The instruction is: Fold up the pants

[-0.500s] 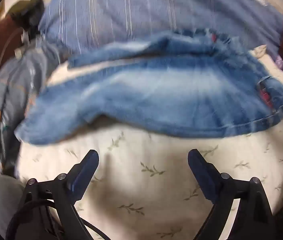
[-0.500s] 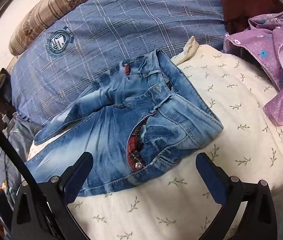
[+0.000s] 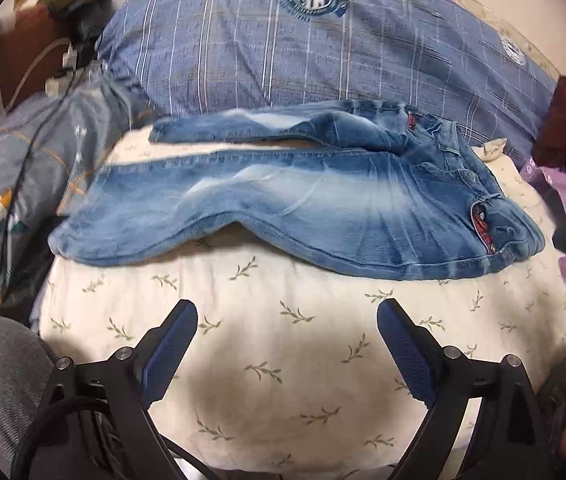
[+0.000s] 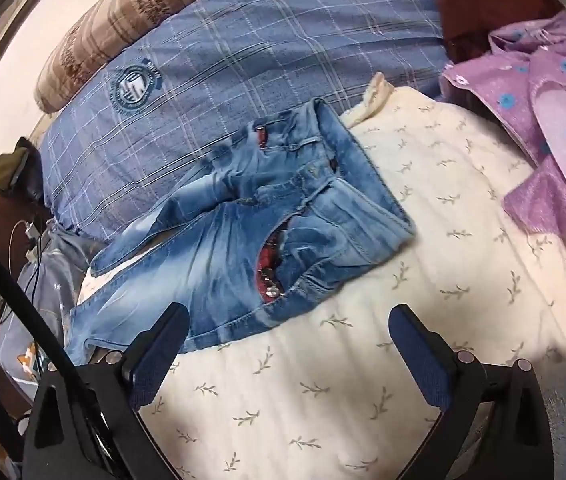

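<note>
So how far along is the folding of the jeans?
Barely started. Done: the faded blue denim jeans lie spread on the cream leaf-print bedcover, legs apart, unfolded. In hand: nothing; left gripper and right gripper hover open, short of the denim. Left: every fold.

Warm dim light — fisheye-bent, blurred edges

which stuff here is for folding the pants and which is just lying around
For the job: jeans, left gripper, right gripper, both open and empty.

Lying about: blue plaid pillow, purple garment, striped bolster, leaf-print sheet.
</note>
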`<state>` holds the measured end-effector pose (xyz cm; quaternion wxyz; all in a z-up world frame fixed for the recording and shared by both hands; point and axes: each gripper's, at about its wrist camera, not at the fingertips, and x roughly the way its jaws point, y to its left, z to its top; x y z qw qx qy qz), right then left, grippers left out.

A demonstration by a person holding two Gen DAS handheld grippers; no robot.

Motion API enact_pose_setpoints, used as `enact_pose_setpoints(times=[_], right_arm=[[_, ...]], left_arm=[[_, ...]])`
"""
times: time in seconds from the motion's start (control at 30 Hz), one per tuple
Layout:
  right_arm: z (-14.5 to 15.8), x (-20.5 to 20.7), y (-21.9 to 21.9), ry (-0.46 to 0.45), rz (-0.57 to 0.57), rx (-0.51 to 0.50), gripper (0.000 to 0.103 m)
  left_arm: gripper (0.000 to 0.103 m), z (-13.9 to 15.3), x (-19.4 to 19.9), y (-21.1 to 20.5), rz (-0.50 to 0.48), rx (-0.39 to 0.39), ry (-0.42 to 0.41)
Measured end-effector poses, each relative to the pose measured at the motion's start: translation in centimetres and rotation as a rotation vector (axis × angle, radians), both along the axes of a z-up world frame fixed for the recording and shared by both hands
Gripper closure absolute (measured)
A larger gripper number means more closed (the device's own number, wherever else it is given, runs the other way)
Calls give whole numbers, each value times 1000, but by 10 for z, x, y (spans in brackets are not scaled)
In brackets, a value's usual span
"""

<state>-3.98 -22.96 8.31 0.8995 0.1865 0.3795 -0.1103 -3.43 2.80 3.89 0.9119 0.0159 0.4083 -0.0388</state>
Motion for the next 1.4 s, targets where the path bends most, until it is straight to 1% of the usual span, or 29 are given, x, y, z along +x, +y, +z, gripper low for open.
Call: enact_pose_setpoints(times=[0.1, 0.2, 0.23, 0.27, 0.33, 0.43, 0.53, 0.6, 0.63, 0.67, 0.7, 0.73, 0.77, 0.8, 0.83, 0.87, 0.9, 0.93, 0.97, 1.0, 1.03, 1.07, 1.1, 1.13, 1.2, 1.27, 1.33, 1.37, 1.4], right_arm=[[-6, -1, -7, 22, -14, 32, 7], [-13, 1, -14, 44, -33, 72, 10], [-15, 2, -17, 49, -36, 88, 10], [-17, 3, -19, 53, -43, 102, 10], [-17, 6, -22, 66, -58, 104, 9], [-19, 24, -33, 124, -64, 126, 9], [-23, 52, -61, 194, -108, 153, 9], [-31, 64, -82, 205, -149, 202, 9], [-38, 71, -89, 217, -158, 210, 9], [-44, 76, -93, 223, -158, 218, 9], [-51, 80, -96, 228, -158, 231, 17], [-57, 81, -96, 238, -158, 242, 23], [-56, 83, -93, 237, -160, 212, 27], [-53, 83, -90, 227, -152, 185, 44], [-50, 84, -88, 224, -145, 166, 52], [-48, 84, -88, 220, -144, 163, 55], [-48, 82, -88, 217, -141, 165, 71], [-47, 78, -88, 213, -131, 177, 76], [-47, 77, -89, 208, -126, 191, 79], [-45, 74, -90, 202, -118, 201, 83], [-41, 71, -89, 198, -109, 196, 84], [-37, 72, -88, 191, -106, 186, 85], [-34, 67, -88, 184, -109, 182, 86], [-30, 63, -88, 171, -118, 193, 87], [-21, 44, -91, 146, -148, 224, 87], [-17, 24, -89, 142, -174, 240, 88], [-15, 8, -82, 156, -203, 193, 87], [-17, 7, -77, 171, -214, 162, 86], [-21, 9, -74, 197, -215, 132, 79]], left_arm=[[11, -6, 13, 11, 40, -67, 54], [11, -15, 24, 20, 69, -119, 71], [11, -19, 27, 24, 79, -169, 96], [12, -22, 31, 27, 87, -193, 125], [12, -27, 43, 26, 94, -233, 177], [12, -33, 68, 27, 75, -301, 210], [13, -32, 99, 23, 73, -306, 231], [14, -36, 117, 22, 76, -316, 244], [15, -42, 124, 19, 81, -304, 266], [23, -50, 128, 19, 82, -312, 287], [30, -57, 132, 21, 85, -334, 299], [34, -62, 135, 23, 105, -341, 294], [37, -63, 136, 25, 117, -348, 271], [42, -62, 139, 26, 116, -356, 252], [54, -64, 141, 25, 107, -358, 243], [62, -66, 142, 25, 101, -363, 246], [63, -71, 144, 26, 107, -371, 255], [70, -76, 145, 26, 118, -372, 264], [82, -78, 144, 25, 133, -350, 270], [85, -79, 144, 24, 135, -334, 267], [93, -78, 142, 22, 126, -341, 269], [97, -79, 140, 20, 122, -335, 270], [97, -78, 140, 17, 120, -315, 268], [98, -73, 139, 17, 113, -310, 270], [98, -67, 130, 17, 112, -332, 276], [98, -58, 121, 16, 106, -317, 274], [98, -58, 109, 17, 93, -314, 297], [95, -62, 103, 15, 91, -301, 314], [93, -64, 97, 15, 91, -281, 327]])
